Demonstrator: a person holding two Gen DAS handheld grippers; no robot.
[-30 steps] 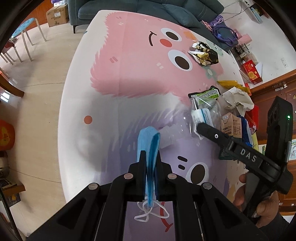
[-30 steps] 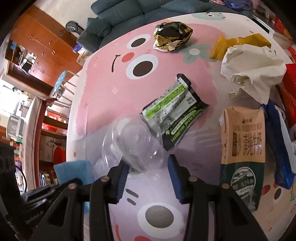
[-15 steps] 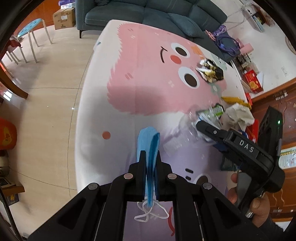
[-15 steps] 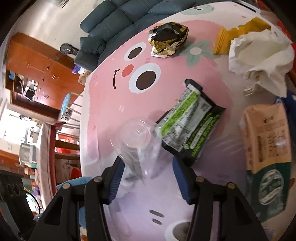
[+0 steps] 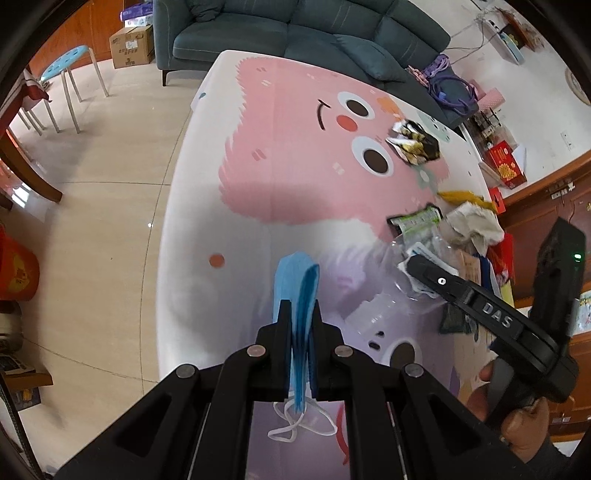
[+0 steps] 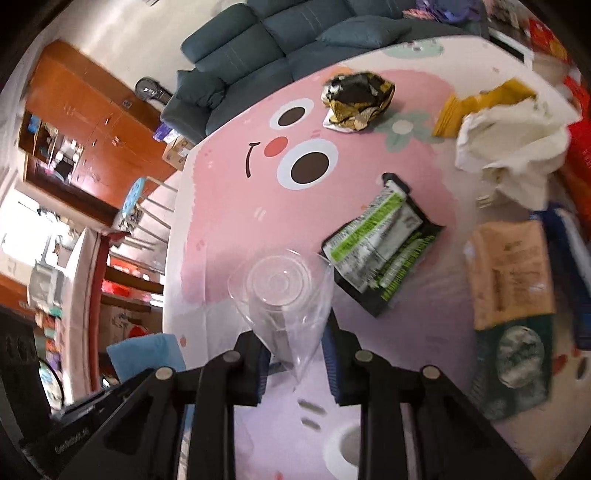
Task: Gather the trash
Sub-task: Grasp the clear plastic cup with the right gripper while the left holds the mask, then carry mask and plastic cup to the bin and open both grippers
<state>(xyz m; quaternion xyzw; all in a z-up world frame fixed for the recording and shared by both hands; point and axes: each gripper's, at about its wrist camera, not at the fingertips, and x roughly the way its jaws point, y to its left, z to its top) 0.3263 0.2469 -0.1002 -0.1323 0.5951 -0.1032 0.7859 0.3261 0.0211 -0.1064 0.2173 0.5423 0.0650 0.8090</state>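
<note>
My left gripper (image 5: 298,306) is shut on a folded blue face mask (image 5: 295,273), whose white ear loops dangle below the fingers. It hovers over the near-left part of the cartoon-print table (image 5: 280,177). My right gripper (image 6: 293,332) is closing its jaws on a clear plastic cup (image 6: 280,284); the pads press its sides and the cup is squashed into a cone. From the left wrist view, the right gripper (image 5: 417,269) and the cup (image 5: 373,314) sit just right of the mask. A hand (image 5: 517,417) holds the right gripper.
A green-and-black wrapper (image 6: 380,243) lies just beyond the cup. A crumpled gold-and-black wrapper (image 6: 354,99) sits farther back. A white cloth bag (image 6: 509,147), a yellow packet (image 6: 472,103) and a milk carton (image 6: 509,280) crowd the right side. A sofa (image 5: 295,26) stands behind the table.
The right gripper's jaws narrowed from wide around the cup to pressing it, and the cup crumpled. The left gripper kept its hold on the mask and tilted slightly.
</note>
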